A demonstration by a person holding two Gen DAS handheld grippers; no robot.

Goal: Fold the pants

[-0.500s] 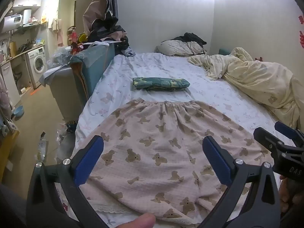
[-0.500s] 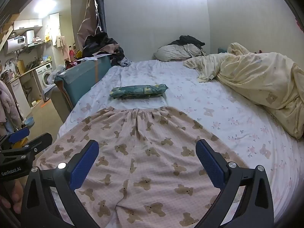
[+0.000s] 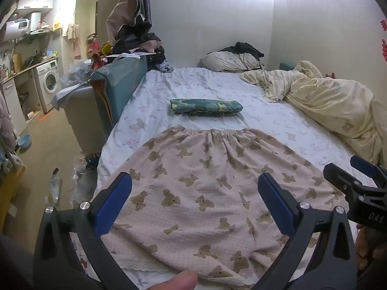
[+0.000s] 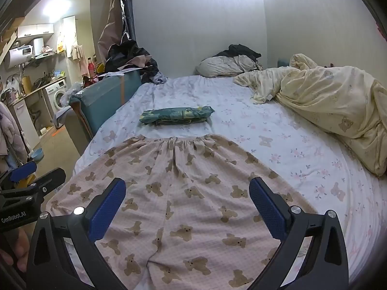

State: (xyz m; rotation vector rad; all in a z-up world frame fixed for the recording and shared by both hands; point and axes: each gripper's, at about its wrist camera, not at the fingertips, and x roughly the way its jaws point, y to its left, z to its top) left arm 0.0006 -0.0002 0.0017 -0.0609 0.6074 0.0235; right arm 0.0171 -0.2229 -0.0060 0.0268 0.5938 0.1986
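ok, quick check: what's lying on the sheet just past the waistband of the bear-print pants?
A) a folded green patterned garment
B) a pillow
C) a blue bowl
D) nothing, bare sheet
A: a folded green patterned garment lies on the sheet just beyond the waistband of the pants, apart from it.
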